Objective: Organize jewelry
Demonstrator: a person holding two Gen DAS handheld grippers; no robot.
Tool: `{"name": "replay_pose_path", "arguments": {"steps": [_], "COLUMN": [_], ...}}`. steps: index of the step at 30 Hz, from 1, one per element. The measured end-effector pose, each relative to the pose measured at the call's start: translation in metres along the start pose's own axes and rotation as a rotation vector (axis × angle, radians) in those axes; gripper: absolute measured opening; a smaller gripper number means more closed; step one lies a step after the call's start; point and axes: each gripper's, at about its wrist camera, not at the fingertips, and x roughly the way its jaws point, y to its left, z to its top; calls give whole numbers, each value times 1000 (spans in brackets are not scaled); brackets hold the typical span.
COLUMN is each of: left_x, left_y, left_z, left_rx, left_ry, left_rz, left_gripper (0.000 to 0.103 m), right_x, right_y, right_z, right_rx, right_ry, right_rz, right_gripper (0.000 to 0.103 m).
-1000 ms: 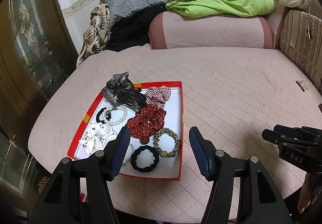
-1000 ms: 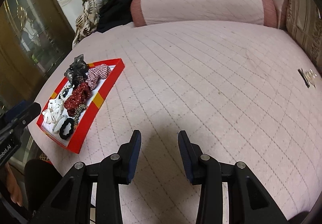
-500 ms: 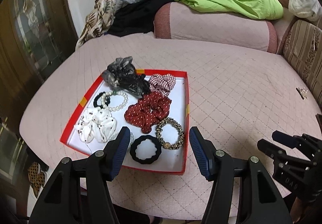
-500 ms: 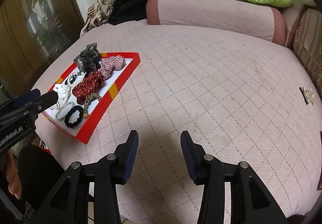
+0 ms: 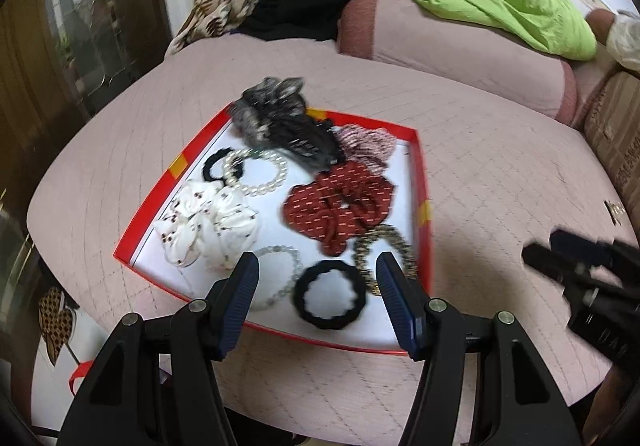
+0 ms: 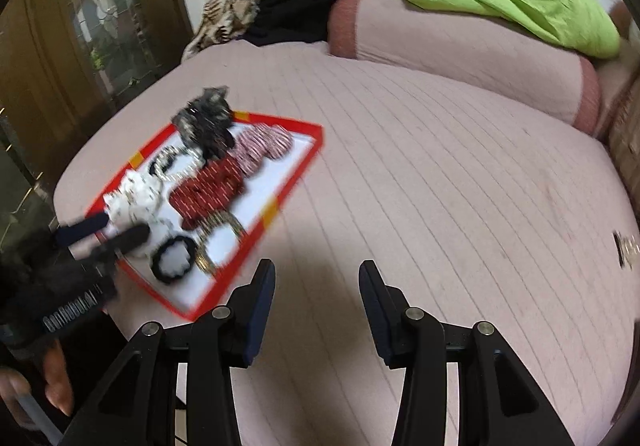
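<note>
A red-rimmed tray lies on the left part of a pink quilted bed, near its near edge. Within it, going left to right: a white dotted scrunchie with a pearl bracelet beyond it and a clear bead bracelet nearer; then a grey-black scrunchie at the far end, a red dotted scrunchie in the middle and a black hair tie at the near edge; then a checked scrunchie and a leopard-print hair tie by the right wall.

The left gripper hovers over the tray's near edge, jaws about half open, holding nothing; the black hair tie shows between them.

The right gripper hangs over bare quilt just right of the tray. Its jaws have just been opening, stand moderately apart and grip nothing.

A small clip lies far off at the right.
</note>
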Motion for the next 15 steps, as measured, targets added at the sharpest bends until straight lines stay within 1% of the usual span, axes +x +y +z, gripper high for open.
{"name": "replay_pose_path", "arguments": {"steps": [5, 8, 11, 13, 15], "left_x": [18, 27, 36, 39, 41], "left_y": [34, 60, 88, 101, 112], "left_z": [1, 0, -1, -2, -2], "left_rx": [-88, -152, -222, -261, -292], "left_ry": [27, 31, 31, 30, 18], "left_rz": [22, 54, 86, 86, 70], "left_gripper": [60, 60, 60, 60, 60], "right_x": [19, 37, 63, 83, 105], "right_y": [34, 58, 80, 92, 102], "right_z": [45, 75, 98, 111, 121], "right_rx": [-63, -107, -135, -149, -151], "right_ry": [-46, -61, -42, -21, 8], "right_rz": [56, 96, 113, 111, 120], "right_gripper": [48, 48, 48, 48, 48]}}
